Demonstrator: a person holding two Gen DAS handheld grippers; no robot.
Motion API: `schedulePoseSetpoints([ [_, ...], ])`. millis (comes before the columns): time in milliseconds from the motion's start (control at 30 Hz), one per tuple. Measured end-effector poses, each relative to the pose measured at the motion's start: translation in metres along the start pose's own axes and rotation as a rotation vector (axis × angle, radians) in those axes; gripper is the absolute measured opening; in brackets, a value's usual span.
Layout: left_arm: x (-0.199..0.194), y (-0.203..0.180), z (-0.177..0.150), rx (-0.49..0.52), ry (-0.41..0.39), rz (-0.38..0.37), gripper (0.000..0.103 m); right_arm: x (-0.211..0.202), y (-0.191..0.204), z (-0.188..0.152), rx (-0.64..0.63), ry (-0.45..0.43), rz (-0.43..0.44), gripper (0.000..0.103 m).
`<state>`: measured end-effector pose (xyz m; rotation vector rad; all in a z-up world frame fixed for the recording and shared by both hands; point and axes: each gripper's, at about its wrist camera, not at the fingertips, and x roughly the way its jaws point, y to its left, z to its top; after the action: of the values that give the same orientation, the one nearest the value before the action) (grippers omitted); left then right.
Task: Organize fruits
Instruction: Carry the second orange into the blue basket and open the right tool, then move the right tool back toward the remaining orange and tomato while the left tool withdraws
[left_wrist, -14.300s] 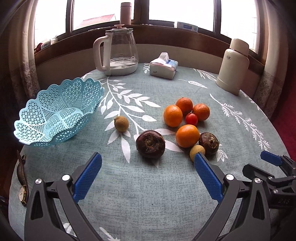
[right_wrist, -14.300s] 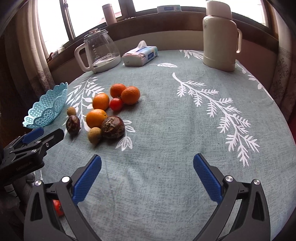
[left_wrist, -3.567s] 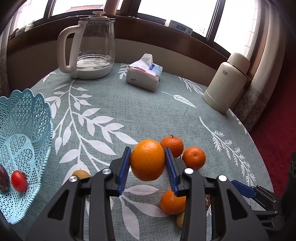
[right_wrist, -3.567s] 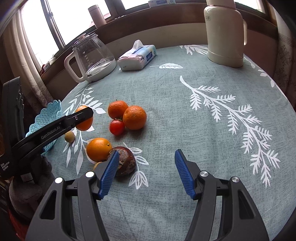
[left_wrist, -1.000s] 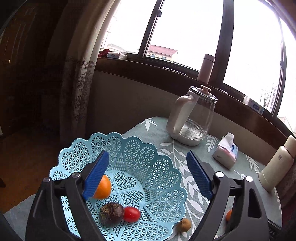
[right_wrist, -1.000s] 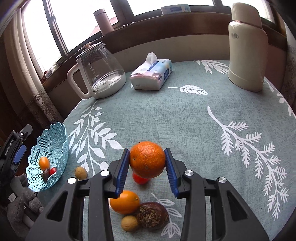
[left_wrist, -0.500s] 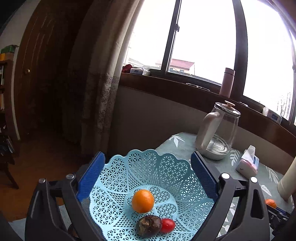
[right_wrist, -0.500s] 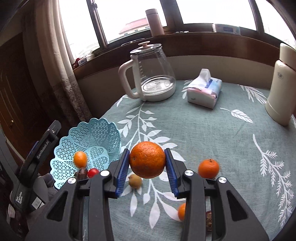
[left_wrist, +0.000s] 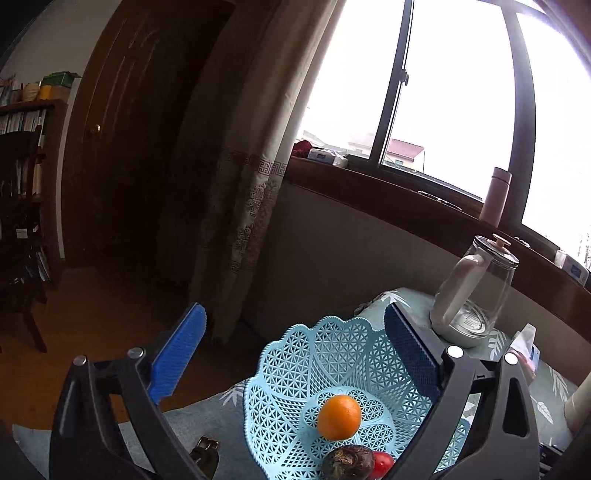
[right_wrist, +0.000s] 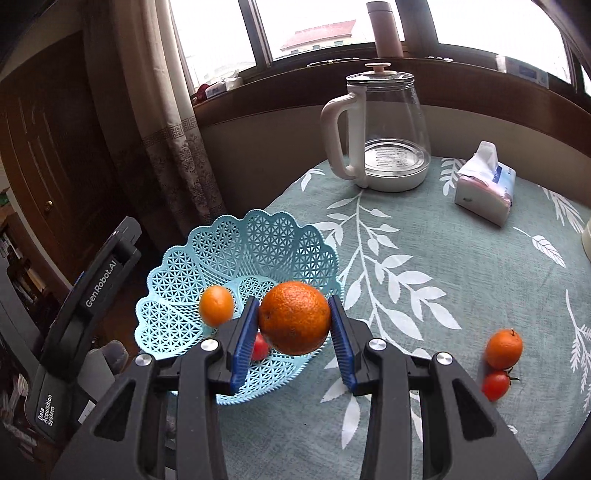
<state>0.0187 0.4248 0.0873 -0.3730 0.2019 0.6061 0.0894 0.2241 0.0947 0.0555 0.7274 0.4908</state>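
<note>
Left gripper (left_wrist: 291, 345): fingers spread wide, nothing between them, held above the basket's left edge; lattice basket (right_wrist: 177, 321), light blue, on the leaf-print tablecloth (right_wrist: 424, 258): small orange (right_wrist: 216, 305), cherry tomato (right_wrist: 260, 347), and a dark wrinkled fruit (left_wrist: 347, 463), possibly passion fruit; right gripper (right_wrist: 293, 341): clenched on a large orange (right_wrist: 294, 317), round, no long axis, stem end apparently facing left, over the basket's near rim; mandarin (right_wrist: 504, 349) touching a second tomato (right_wrist: 495, 384), far right.

Large orange (right_wrist: 294, 317) above blue basket (right_wrist: 236, 240)
</note>
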Motion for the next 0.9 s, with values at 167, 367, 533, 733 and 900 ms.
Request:
schedulePoseSetpoints([
  [167,0.000,0.001,-0.001,-0.005,-0.002,0.007,0.099,0.013,0.010,-0.001,-0.027,0.027,0.023,0.040],
  [367,0.002,0.001,-0.002,-0.004,0.005,0.004,0.100,0.009,0.001,-0.003,-0.003,0.003,0.000,0.050],
  [533,0.001,-0.003,-0.004,0.010,0.001,-0.012,0.100,0.003,-0.013,-0.010,0.036,-0.002,-0.018,0.050],
  [733,-0.001,-0.009,-0.008,0.014,0.006,-0.050,0.100,-0.004,-0.032,-0.020,0.082,-0.011,-0.062,0.051],
  [900,-0.006,-0.019,-0.011,0.036,-0.003,-0.095,0.100,-0.015,-0.054,-0.025,0.143,-0.025,-0.096,0.052],
])
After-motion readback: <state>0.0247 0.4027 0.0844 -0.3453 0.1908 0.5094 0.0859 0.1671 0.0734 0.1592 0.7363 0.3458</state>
